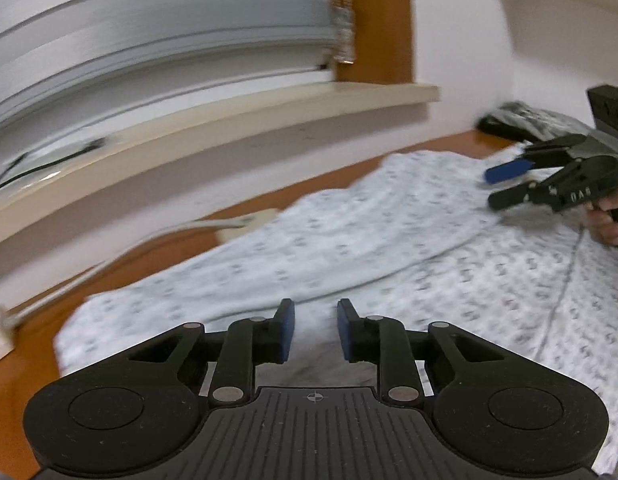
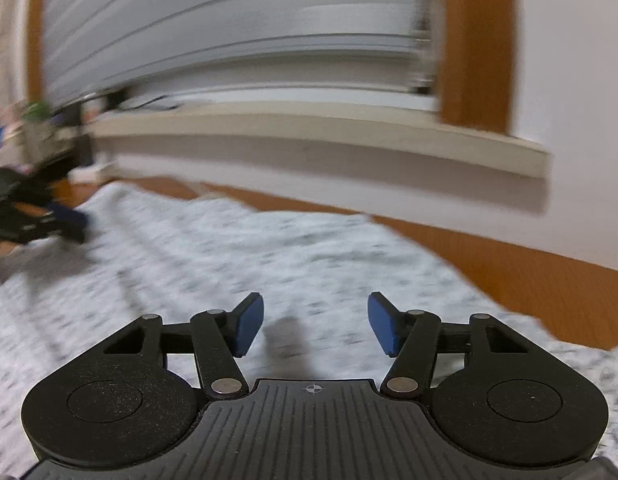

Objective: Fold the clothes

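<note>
**Pale printed garment spread on the wooden surface, both grippers empty**

Pale speckled fabric, the garment (image 1: 349,240), lies spread on the orange-brown wooden surface (image 1: 49,360), one fold line across it. Your left gripper (image 1: 315,330) hovers over the near edge, jaws narrowly parted; your right gripper (image 2: 315,326) gapes wider. Both views are blurred: steady yourself, then pinch matching edges together.

Orange-brown wooden surface (image 1: 37,360) bears a pale blue patterned garment (image 1: 349,240), spread out; white cable (image 1: 109,264) and dark bundle (image 1: 521,120) alongside.
</note>
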Motion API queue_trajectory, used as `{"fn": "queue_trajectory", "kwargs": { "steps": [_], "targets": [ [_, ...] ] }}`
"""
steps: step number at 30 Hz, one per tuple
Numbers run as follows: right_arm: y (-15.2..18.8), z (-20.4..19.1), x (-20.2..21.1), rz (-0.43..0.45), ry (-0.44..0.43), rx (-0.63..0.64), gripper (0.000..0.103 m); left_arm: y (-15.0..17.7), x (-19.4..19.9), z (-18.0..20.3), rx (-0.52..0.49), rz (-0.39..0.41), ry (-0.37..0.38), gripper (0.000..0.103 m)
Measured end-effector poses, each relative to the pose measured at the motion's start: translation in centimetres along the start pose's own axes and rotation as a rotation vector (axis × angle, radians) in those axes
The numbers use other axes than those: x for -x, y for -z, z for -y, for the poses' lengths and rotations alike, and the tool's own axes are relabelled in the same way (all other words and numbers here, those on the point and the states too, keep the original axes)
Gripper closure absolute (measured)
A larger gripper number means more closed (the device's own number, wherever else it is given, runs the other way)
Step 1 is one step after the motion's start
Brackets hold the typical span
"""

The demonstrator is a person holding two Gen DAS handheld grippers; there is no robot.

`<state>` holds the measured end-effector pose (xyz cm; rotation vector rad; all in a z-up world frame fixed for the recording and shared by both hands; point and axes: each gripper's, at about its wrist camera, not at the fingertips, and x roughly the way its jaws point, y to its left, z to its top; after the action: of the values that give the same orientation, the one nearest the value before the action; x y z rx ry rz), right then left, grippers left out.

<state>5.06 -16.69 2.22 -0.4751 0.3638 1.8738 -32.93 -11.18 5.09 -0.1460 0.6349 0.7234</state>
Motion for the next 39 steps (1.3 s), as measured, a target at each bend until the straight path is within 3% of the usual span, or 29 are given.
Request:
{"fn": "queue_trajectory", "kwargs": {
  "steps": [3,7,8,9,10,11,12,17,22,25,27,28,32,34,36,39],
  "targets": [
    [-0.1,-2.3,-0.4,-0.046,-0.063,0.087,0.045,-0.3,-1.0,1.7,-0.046,-0.007,0.006,0.077],
    [-0.3,-3.8,-2.2,-0.096,-0.054,0.173,0.048,-0.8,-2.0,2.6,-0.081,-0.006,-0.007,0.077],
    [-0.5,-3.5,-2.5,-0.101,-0.062,0.161,0.056,-0.9,-2.1,2.8,-0.087,-0.008,-0.003,0.077],
    [-0.9,-3.0,-2.7,-0.104,-0.078,0.135,0.074,-0.9,-2.2,2.9,-0.097,-0.009,0.000,0.077],
    [-1.2,-2.6,-2.8,-0.101,-0.092,0.109,0.086,-0.9,-2.1,3.2,-0.112,-0.004,0.005,0.077],
    [-1.6,-2.4,-2.6,-0.087,-0.106,0.083,0.095,-0.9,-2.0,3.4,-0.125,0.002,0.010,0.077],
    [-2.1,-2.2,-2.4,-0.068,-0.111,0.060,0.096,-0.9,-1.9,3.5,-0.131,0.012,0.024,0.077],
    [-3.9,-1.1,-0.9,0.028,-0.134,-0.030,0.099,-1.5,-2.6,4.3,-0.144,0.012,0.032,0.077],
    [-4.4,-0.6,-1.3,0.026,-0.093,-0.033,0.100,-1.6,-3.2,4.1,-0.130,0.012,0.048,0.077],
    [-3.5,-1.2,-1.3,-0.013,-0.135,0.010,0.093,-1.6,-3.2,3.9,-0.118,0.013,0.059,0.077],
    [-2.5,-1.9,-1.5,-0.050,-0.150,0.044,0.085,-1.6,-3.2,3.7,-0.111,0.013,0.067,0.083],
    [-2.0,-2.3,-1.6,-0.068,-0.150,0.062,0.085,-1.6,-3.2,3.7,-0.107,0.014,0.070,0.099],
    [-1.9,-1.6,-1.0,-0.051,-0.119,0.050,0.085,-1.5,-3.2,3.4,-0.092,0.017,0.085,0.102],
    [-2.1,-1.1,-0.6,-0.033,-0.100,0.036,0.087,-1.8,-1.5,3.3,-0.082,0.042,0.095,0.102],
    [-2.3,-0.6,-0.1,-0.016,-0.081,0.021,0.096,-2.0,0.5,3.3,-0.074,0.062,0.108,0.102],
    [-2.5,0.2,0.5,0.011,-0.052,-0.001,0.096,-1.8,3.0,3.8,-0.082,0.055,0.134,0.102]
  ]
}}
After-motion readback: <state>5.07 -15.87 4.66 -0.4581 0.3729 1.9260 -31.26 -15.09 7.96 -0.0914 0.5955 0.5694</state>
